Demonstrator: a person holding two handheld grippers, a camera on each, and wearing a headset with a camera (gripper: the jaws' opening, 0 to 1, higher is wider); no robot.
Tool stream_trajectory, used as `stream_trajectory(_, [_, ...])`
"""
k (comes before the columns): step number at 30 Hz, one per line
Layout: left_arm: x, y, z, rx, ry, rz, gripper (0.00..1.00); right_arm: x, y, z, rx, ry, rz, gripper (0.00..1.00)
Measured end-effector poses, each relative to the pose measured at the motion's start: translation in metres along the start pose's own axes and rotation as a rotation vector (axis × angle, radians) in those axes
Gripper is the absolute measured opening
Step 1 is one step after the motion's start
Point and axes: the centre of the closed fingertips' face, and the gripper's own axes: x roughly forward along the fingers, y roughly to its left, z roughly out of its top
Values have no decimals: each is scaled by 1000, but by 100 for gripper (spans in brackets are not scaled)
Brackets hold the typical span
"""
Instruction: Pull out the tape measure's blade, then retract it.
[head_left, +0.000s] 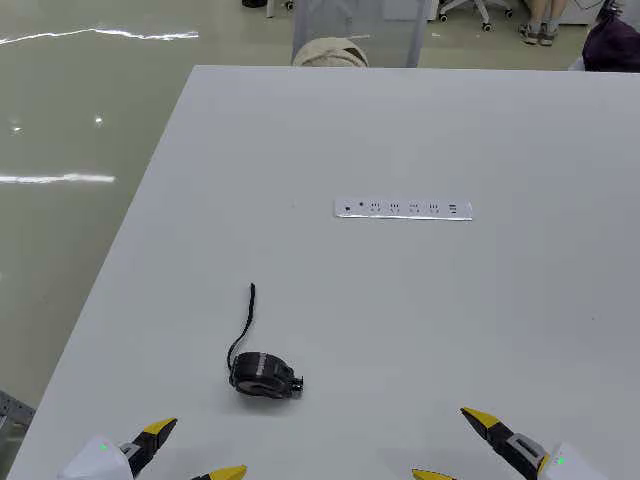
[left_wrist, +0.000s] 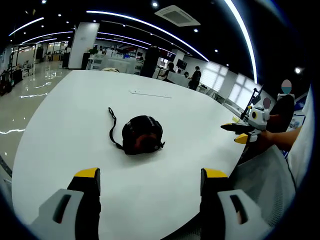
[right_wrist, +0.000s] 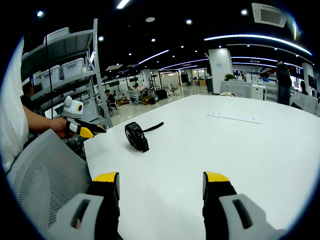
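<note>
A black tape measure (head_left: 263, 374) with a black wrist strap (head_left: 243, 318) lies on the white table (head_left: 400, 300), blade fully inside. It also sits ahead of the left jaws (left_wrist: 143, 135) and left of centre in the right gripper view (right_wrist: 136, 135). My left gripper (head_left: 190, 452) is open at the table's near edge, just below and left of the tape measure, holding nothing. My right gripper (head_left: 455, 445) is open near the front edge, well to the right of it, also holding nothing. Each gripper appears in the other's view: right (left_wrist: 239, 133), left (right_wrist: 85, 131).
A white power strip (head_left: 402, 208) lies flat in the middle of the table, beyond the tape measure. A grey mesh chair back (right_wrist: 45, 170) is close at the table's near side. The table's left edge drops to glossy floor (head_left: 70, 150).
</note>
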Motion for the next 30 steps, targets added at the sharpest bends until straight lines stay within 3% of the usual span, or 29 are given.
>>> stream_trajectory(6, [-7,-1,3,0,-12,6,81,-5,1,2,-5,-4,-11,69])
stream_trajectory(18, [-18,4,-6,-33,-20,30,81,-15,2,-4,15,2,-28,70])
stream_trajectory(30, [-24,6,-8,-43,-25,48,82,-23,4,-7,33,-5,-33,70])
